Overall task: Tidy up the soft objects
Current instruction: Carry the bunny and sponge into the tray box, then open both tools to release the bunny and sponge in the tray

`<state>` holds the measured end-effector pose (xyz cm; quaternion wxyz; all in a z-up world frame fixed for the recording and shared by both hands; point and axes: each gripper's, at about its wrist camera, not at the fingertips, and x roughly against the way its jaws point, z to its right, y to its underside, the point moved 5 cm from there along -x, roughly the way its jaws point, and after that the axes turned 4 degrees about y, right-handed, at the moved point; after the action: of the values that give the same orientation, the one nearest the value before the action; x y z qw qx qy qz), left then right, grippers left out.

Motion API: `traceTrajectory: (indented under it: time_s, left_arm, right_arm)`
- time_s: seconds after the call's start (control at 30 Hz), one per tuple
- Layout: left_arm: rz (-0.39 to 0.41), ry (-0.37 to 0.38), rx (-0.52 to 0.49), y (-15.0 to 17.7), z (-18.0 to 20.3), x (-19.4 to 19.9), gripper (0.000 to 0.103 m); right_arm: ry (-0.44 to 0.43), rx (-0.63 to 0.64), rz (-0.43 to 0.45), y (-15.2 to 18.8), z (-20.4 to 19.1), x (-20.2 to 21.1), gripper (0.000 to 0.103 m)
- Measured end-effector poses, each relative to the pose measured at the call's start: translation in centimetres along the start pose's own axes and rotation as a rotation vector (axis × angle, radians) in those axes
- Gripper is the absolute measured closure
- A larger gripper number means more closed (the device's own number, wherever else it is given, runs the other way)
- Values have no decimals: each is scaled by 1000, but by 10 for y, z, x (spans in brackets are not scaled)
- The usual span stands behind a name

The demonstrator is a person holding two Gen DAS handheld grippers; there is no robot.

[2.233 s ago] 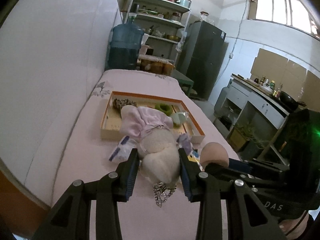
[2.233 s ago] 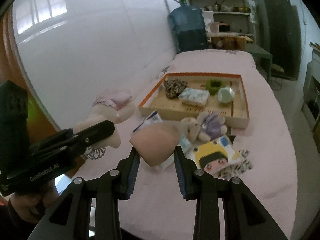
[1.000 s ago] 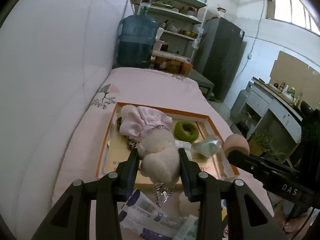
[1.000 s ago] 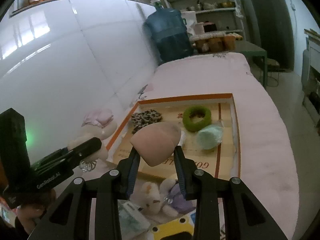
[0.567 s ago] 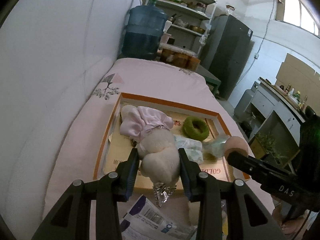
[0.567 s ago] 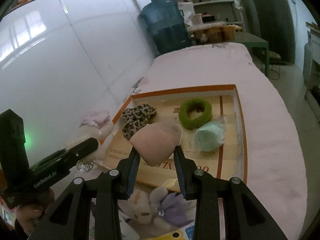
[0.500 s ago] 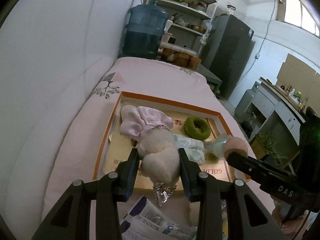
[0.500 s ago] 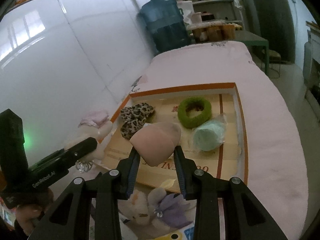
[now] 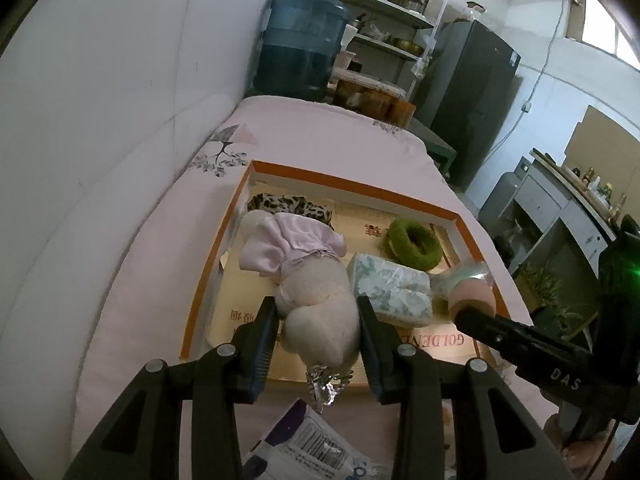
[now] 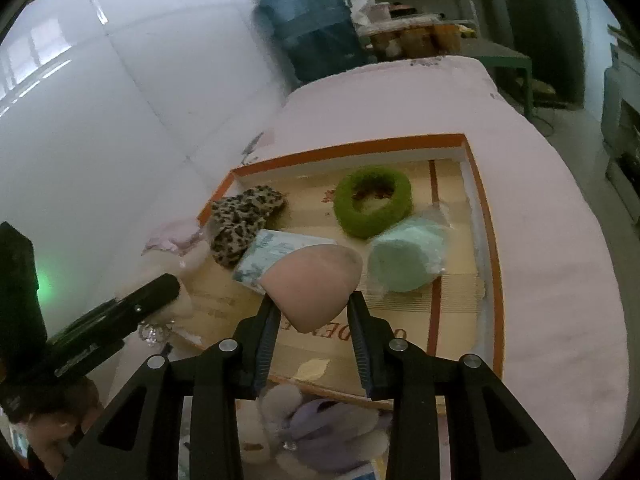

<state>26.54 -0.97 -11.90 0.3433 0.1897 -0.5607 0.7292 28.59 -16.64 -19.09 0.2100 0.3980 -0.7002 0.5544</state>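
My left gripper is shut on a cream plush doll with a pink bonnet and holds it over the near left part of the orange-rimmed tray. My right gripper is shut on a pink teardrop sponge above the tray's near edge. In the tray lie a leopard scrunchie, a green ring, a tissue pack and a mint roll in plastic.
The tray sits on a pink-covered table against a white wall. A purple and white plush and a printed packet lie in front of the tray. A blue water jug stands behind the table.
Both grippers have moved forward from the table's near end to over the tray, each still holding its object. The tray now looks larger and closer.
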Motion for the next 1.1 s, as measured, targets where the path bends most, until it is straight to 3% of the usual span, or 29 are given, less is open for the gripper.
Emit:
traceTrajectory:
  time_s: [0.47,0.77,0.97,1.1]
  left_arm:
    - [-60,26,52,4,-7,-24,64]
    - [-82,21,79,8,-12,-30,55]
    - [-71,0,87,7,-16,-27,50]
    - [-67,-6,80,7,-15,-26,49]
  right_arm:
    - [25,-32,-50,3,12,-19,68]
    - [9,-67,-71,7,16,-24,64]
    - [10,-62,-58,7,14,-18,50]
    - [11,-65,-57,8,13,-16,48]
